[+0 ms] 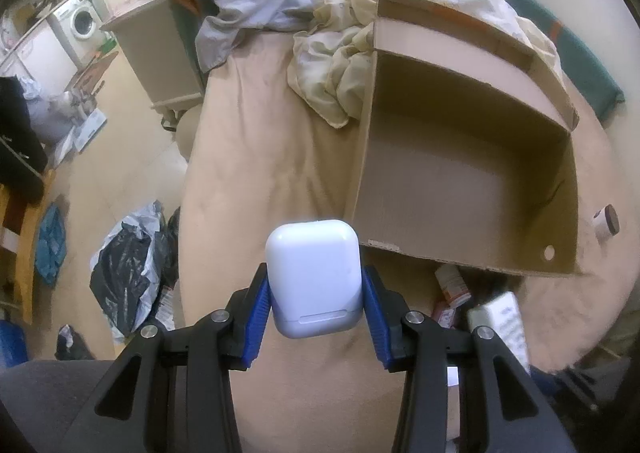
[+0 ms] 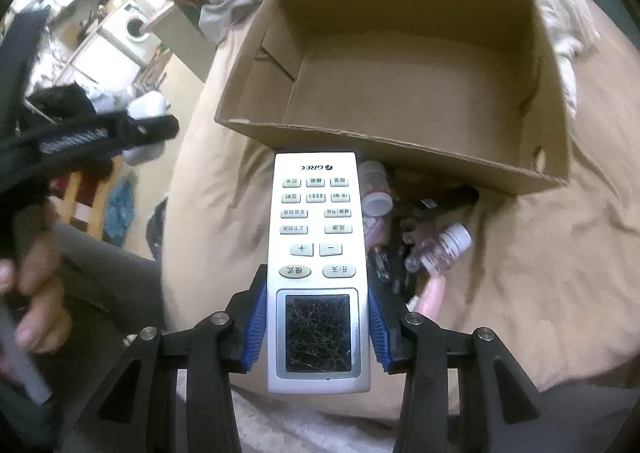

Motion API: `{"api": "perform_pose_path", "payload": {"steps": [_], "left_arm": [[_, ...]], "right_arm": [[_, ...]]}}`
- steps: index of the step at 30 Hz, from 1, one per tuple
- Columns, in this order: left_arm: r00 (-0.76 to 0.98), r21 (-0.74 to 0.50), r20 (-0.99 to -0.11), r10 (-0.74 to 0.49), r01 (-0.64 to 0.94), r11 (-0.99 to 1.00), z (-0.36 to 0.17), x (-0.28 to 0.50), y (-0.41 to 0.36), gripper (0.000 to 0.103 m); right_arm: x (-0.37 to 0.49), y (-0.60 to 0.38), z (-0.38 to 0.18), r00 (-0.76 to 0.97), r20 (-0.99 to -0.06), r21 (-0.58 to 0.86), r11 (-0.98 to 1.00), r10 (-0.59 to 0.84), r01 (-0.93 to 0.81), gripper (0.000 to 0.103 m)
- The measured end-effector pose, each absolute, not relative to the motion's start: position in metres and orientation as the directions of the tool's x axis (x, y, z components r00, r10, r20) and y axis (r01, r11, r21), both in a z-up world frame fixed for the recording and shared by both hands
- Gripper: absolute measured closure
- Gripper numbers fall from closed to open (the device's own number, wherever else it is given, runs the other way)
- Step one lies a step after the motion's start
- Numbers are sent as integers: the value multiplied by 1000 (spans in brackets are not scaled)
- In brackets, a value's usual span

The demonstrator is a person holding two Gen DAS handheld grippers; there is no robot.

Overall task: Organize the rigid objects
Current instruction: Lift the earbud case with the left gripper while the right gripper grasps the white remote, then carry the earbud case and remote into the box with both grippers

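My left gripper [image 1: 316, 309] is shut on a white earbud case [image 1: 314, 277] and holds it above the bed, just left of the near corner of an open cardboard box [image 1: 460, 189]. My right gripper [image 2: 318, 323] is shut on a white GREE remote [image 2: 318, 269] with a cracked screen, held in front of the same box [image 2: 400, 73]. The box's inside looks bare. Small bottles [image 2: 374, 187] and a clear vial [image 2: 444, 247] lie in a pile on the bed before the box. The left gripper [image 2: 92, 137] shows at the left of the right wrist view.
The bed [image 1: 272, 157] has a beige sheet, with crumpled bedding [image 1: 332, 65] behind the box. A small jar [image 1: 606, 223] lies right of the box. On the floor at left are a black bag [image 1: 128, 277], a cabinet [image 1: 160, 49] and a washing machine [image 1: 82, 23].
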State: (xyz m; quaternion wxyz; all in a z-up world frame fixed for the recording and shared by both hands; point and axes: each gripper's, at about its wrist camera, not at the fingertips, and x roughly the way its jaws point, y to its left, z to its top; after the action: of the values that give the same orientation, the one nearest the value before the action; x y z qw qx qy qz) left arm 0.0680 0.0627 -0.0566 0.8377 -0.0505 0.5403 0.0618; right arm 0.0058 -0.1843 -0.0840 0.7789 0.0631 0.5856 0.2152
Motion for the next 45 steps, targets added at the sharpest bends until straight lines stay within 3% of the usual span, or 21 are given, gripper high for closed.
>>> {"api": "perform_pose_path", "payload": {"steps": [12,23,32,45], "left_arm": [[395,10,-917,53,-108,994,-67,69,51,63],[441,9,-897,8,0,1000,-38,101,24,63],[443,56,-896,27,54,997,-41,160,4,63],[421,81,-907,25,117,990,-102,198,-14,63]], "right_arm": [[36,-222,-58,327,-820,422,882,469,-208,57],[99,-232,-39,397,-800,392,893,450,-221,57],[151,-222,-54,402,-822,338,913,404,-227,57],[187,-209,-108,376,-869,260,944,321,-205,57]]}}
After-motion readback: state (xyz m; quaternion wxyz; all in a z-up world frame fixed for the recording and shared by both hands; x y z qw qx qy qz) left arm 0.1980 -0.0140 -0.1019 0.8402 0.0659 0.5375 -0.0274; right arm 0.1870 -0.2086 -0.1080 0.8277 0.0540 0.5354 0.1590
